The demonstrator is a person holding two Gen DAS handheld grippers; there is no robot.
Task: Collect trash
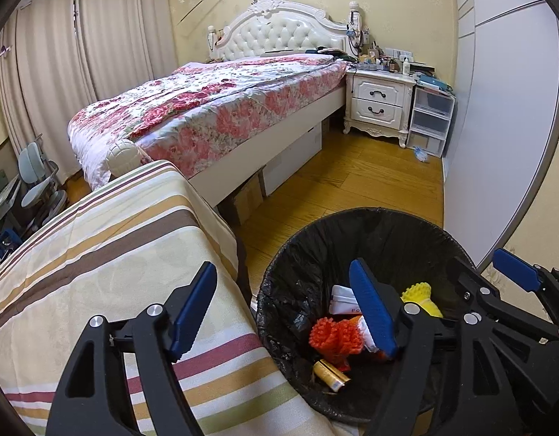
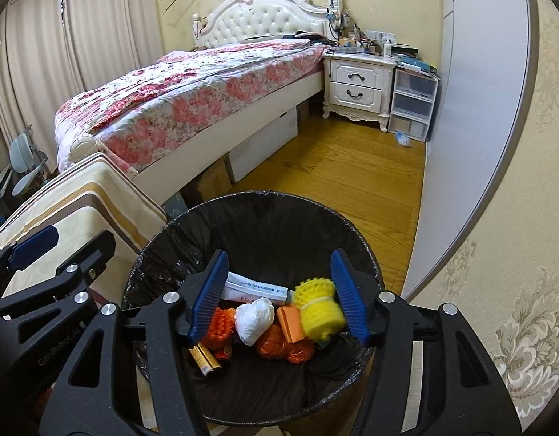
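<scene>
Trash bin [image 2: 243, 381] on the bedroom's wooden floor [image 2: 345, 181] beside a striped cover [image 1: 108, 254]; both grippers spread, empty.

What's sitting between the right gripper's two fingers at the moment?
Nothing is gripped. In the right wrist view the right gripper stands open above the trash bin; through the gap show a white wad and a yellow spiky roller lying inside.

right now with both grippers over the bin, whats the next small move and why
Probably lift both grippers clear of the trash bin. The right gripper and left gripper stand open with nothing between the fingers, and the white wad and yellow foam net already lie inside.
</scene>
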